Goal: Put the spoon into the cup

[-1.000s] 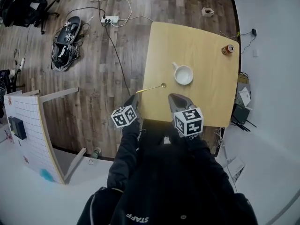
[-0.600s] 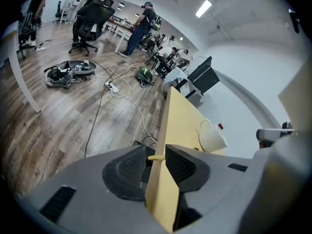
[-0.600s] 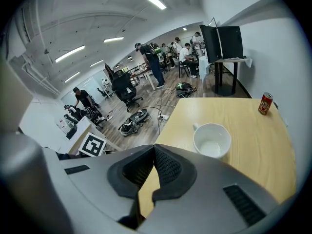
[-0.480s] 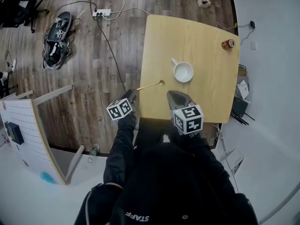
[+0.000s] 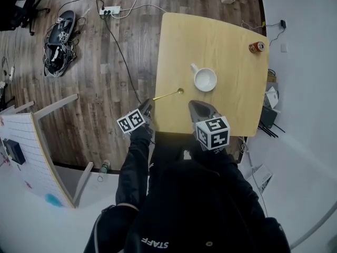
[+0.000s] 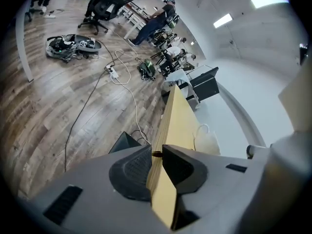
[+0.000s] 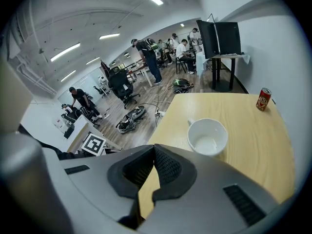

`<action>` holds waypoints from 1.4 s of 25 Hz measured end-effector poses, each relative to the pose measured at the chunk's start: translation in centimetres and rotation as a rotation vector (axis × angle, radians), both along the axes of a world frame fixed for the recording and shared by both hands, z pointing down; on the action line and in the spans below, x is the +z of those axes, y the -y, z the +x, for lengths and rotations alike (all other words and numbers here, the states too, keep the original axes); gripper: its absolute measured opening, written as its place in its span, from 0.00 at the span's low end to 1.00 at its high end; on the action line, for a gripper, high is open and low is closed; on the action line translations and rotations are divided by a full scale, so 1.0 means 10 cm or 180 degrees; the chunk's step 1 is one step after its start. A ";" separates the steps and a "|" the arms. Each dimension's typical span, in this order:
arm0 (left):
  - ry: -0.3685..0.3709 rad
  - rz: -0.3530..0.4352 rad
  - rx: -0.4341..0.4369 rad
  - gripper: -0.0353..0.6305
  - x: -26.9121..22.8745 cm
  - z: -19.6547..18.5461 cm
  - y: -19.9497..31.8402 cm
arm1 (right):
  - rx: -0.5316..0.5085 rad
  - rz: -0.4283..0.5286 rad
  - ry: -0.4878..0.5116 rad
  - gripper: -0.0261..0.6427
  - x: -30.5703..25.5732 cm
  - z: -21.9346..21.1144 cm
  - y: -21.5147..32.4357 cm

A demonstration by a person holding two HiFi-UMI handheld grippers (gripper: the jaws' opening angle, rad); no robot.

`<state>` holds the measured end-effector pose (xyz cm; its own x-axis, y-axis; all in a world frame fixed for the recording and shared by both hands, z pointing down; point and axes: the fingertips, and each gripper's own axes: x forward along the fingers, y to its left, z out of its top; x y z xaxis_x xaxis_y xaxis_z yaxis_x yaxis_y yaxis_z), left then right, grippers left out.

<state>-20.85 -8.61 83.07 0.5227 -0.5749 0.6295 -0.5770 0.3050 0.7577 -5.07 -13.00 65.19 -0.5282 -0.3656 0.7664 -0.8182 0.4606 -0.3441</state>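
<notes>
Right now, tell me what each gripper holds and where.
Right gripper: jaws together, nothing held. Left gripper: jaws, just closing, flank the handle tip of the spoon; whether they pinch it cannot be told.

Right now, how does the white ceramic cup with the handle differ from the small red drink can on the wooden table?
Colour: the white ceramic cup is plain white, the red drink can is red with a silvery top.
Shape: the cup is wide, open-topped and empty, with a side handle. The can is a narrow cylinder without one.
Place: the cup stands near the middle, the can by the far right corner.
Both stand upright on the light wooden table.
</notes>
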 end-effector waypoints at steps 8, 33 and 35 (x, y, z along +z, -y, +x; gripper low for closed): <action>-0.0197 0.0168 -0.0071 0.15 -0.17 0.03 0.04 | 0.0012 0.0016 0.0021 0.07 -0.05 0.01 0.01; -0.0607 0.1296 -0.0164 0.11 -1.69 0.21 0.66 | 0.0429 0.0194 0.0150 0.07 -0.29 0.50 0.02; -0.0617 0.1384 -0.0050 0.11 -1.80 0.30 0.75 | 0.0475 0.0195 0.0146 0.07 -0.30 0.54 0.01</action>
